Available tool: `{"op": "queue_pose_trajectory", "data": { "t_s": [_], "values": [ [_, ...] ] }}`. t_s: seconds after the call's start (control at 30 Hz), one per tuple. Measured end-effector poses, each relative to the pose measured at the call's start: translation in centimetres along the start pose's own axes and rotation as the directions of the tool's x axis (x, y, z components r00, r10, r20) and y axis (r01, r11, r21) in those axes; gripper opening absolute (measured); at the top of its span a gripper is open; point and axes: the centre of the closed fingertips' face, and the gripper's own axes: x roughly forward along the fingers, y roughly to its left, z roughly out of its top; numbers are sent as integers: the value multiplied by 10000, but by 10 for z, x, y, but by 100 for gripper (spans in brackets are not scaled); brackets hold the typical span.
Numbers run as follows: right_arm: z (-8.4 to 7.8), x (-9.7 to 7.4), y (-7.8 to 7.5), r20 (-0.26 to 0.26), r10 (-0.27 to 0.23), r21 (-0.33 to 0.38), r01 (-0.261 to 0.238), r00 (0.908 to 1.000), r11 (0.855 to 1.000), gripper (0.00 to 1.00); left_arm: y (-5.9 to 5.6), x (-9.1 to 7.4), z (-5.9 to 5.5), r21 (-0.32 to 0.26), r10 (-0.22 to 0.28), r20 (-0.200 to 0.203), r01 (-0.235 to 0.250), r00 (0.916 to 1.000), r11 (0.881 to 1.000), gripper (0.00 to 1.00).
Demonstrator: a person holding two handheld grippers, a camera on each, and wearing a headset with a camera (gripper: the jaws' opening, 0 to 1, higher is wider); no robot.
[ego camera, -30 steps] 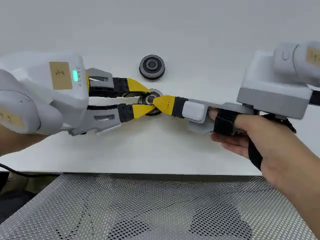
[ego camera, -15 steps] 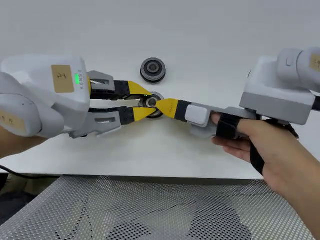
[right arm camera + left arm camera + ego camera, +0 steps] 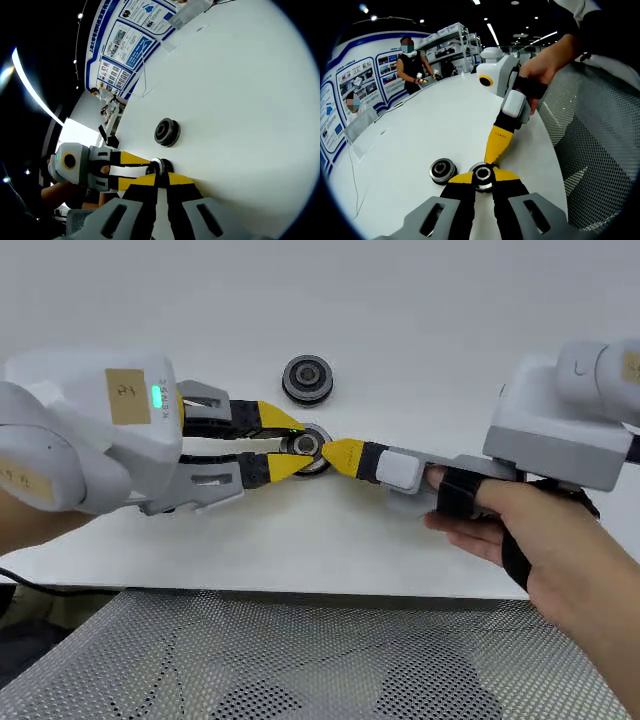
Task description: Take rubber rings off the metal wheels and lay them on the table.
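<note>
The white bench [image 3: 440, 350] has a smooth, matte top, and its near edge runs straight across the head view. A wheel with a black rubber ring [image 3: 305, 377] lies flat on it, bore upward. A second wheel [image 3: 305, 446] rests on the bench just nearer the person than the ringed wheel, close to it but apart, and it shows more bare silver metal around a dark hub. Well beyond the ringed wheel, near the bench's far edge, stands a clear plastic stand [image 3: 362, 127].
</note>
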Motion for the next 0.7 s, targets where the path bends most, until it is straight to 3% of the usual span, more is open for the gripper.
{"op": "queue_pose_trajectory", "data": {
  "t_s": [0.4, 0.7],
  "values": [
    [2, -1, 0, 123, 86, 351, -90, 9999, 9993, 4, 0, 0, 0, -26, 5, 8, -5, 10000, 10000, 13],
    [3, 1, 1, 67, 84, 178, -85, 9999, 9998, 3, 0, 0, 0, -46, 3, 18, -3, 10000, 10000, 13]
  ]
}}
